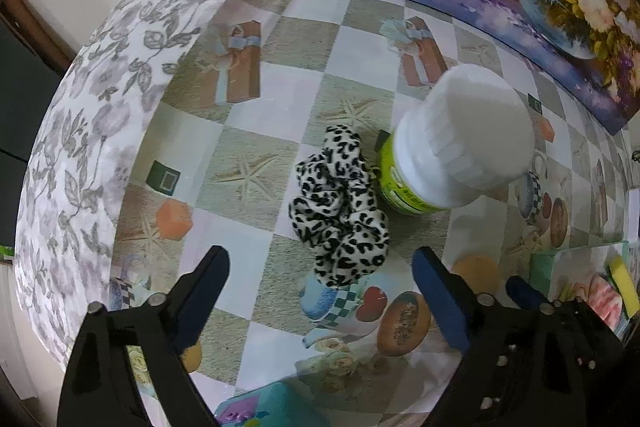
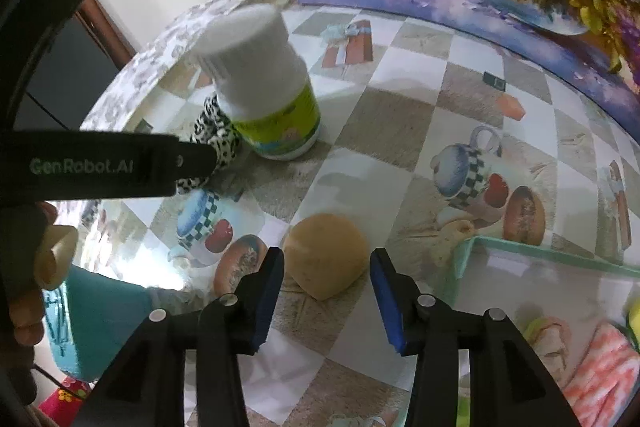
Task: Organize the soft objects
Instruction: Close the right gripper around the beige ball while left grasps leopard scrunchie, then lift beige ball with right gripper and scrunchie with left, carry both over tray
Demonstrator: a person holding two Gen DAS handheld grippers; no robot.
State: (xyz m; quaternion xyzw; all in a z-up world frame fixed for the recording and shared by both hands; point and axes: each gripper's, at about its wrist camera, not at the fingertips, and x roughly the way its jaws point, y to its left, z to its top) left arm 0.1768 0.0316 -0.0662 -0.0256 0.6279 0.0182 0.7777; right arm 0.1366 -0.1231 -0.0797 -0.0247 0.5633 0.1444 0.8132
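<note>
left gripper (image 1: 320, 273) spread wide, empty, over crumpled leopard-print fabric scrunchie (image 1: 340, 209), touching white-capped green bottle (image 1: 448, 151) | right gripper (image 2: 327, 265) released, flanking tan round sponge (image 2: 326, 261) | both likely light, squashy; pinch mid-body

The right gripper (image 2: 327, 283) hangs with jaws spread on either side of a tan round sponge (image 2: 326, 261) lying on the checkered worktop (image 2: 392, 131), a white-capped green bottle (image 2: 264, 87) upright beyond, beside a leopard-print scrunchie (image 2: 218, 143).

Checkered printed tablecloth (image 1: 280, 39) under leopard scrunchie (image 1: 340, 205), bottle (image 1: 452, 151), tan sponge (image 2: 326, 261), tray (image 2: 520, 267).
</note>
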